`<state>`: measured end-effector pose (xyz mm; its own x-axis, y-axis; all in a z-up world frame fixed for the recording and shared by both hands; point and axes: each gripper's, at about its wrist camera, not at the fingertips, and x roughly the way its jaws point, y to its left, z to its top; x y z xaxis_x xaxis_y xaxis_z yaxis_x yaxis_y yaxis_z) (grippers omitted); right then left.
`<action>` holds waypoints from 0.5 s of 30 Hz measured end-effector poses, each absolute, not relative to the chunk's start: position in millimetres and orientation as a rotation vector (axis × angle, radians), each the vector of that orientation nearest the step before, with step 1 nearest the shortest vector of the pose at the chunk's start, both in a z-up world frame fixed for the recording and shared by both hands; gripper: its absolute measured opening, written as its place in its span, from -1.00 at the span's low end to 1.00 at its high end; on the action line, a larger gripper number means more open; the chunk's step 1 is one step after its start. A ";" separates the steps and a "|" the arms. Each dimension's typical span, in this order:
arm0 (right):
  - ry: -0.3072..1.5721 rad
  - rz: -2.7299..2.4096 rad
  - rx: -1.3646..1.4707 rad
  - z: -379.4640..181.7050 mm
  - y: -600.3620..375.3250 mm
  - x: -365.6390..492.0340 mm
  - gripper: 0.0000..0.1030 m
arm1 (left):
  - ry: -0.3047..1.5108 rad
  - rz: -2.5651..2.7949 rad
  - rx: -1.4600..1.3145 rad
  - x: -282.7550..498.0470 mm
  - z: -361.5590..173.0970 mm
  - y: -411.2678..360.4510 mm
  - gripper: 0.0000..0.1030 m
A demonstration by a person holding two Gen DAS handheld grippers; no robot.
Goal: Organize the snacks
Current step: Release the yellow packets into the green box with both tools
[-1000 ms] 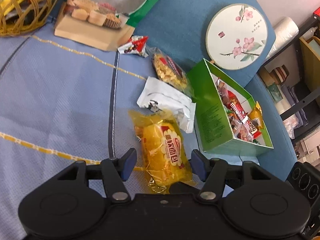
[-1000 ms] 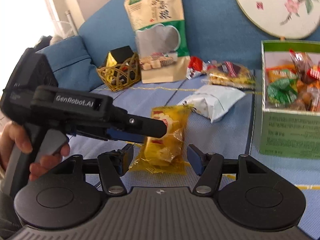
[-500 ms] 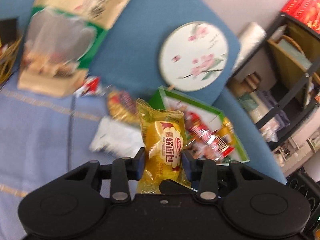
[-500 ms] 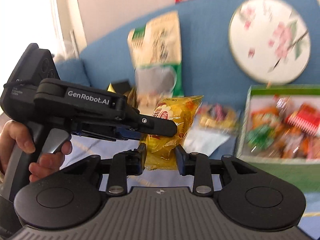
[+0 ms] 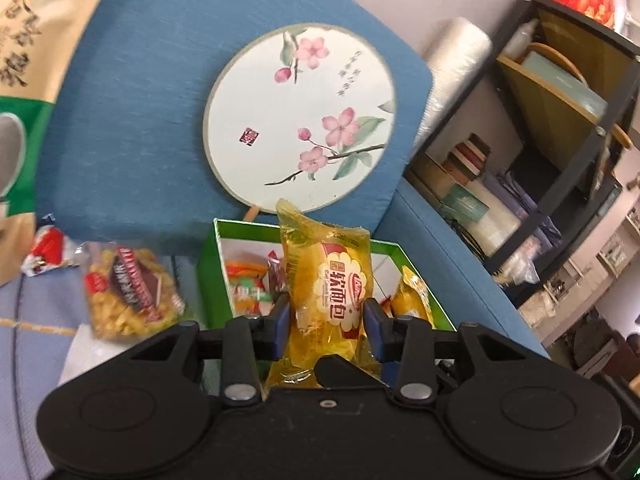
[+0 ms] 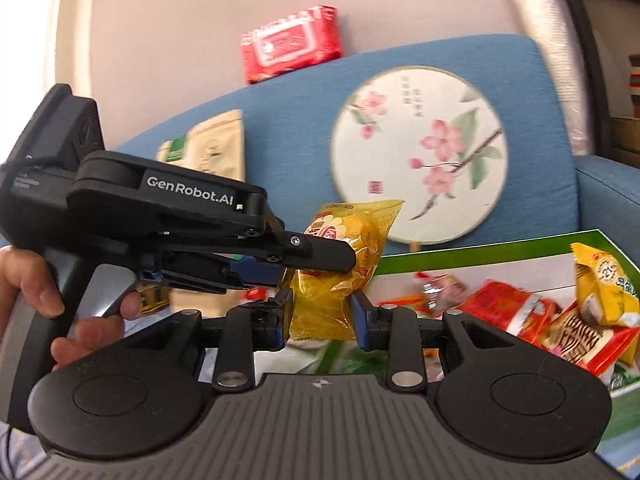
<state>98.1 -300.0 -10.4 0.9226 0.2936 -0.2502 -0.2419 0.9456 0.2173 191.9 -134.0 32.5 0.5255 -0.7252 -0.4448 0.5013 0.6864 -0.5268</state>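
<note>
Both grippers are pinching one yellow bun pack (image 5: pixel 334 292): the left gripper (image 5: pixel 325 318) is squeezing its lower half, and the right gripper (image 6: pixel 322 312) is clamping its bottom end. The pack is hanging mid-frame above the green box (image 5: pixel 208 268) of snacks, below the round fan (image 5: pixel 300 120).
</note>
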 end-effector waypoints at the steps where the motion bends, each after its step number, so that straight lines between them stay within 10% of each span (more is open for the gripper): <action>1: 0.284 0.264 0.194 -12.3 -302.2 101.3 0.06 | 0.705 -0.749 -0.366 198.0 30.6 -137.8 -0.77; 5: 0.289 0.220 0.165 -17.4 -305.1 108.7 0.06 | 0.718 -0.740 -0.370 210.8 22.6 -149.2 -0.73; 7: 0.323 0.172 0.119 -22.9 -302.1 117.8 0.16 | 0.725 -0.695 -0.353 213.1 16.1 -152.3 -0.23; 8: 0.346 0.137 0.098 -28.0 -301.1 122.9 0.31 | 0.730 -0.654 -0.340 214.1 12.9 -153.9 0.39; 10: 0.381 0.089 0.092 -33.7 -303.8 127.2 0.79 | 0.726 -0.617 -0.356 214.0 7.4 -150.7 0.45; 14: 0.368 0.071 0.155 -25.6 -314.8 120.3 0.66 | 0.730 -0.619 -0.355 212.3 7.0 -138.9 0.45; 15: 0.360 0.073 0.163 -23.3 -315.4 118.7 0.20 | 0.721 -0.617 -0.342 210.6 8.5 -135.7 0.45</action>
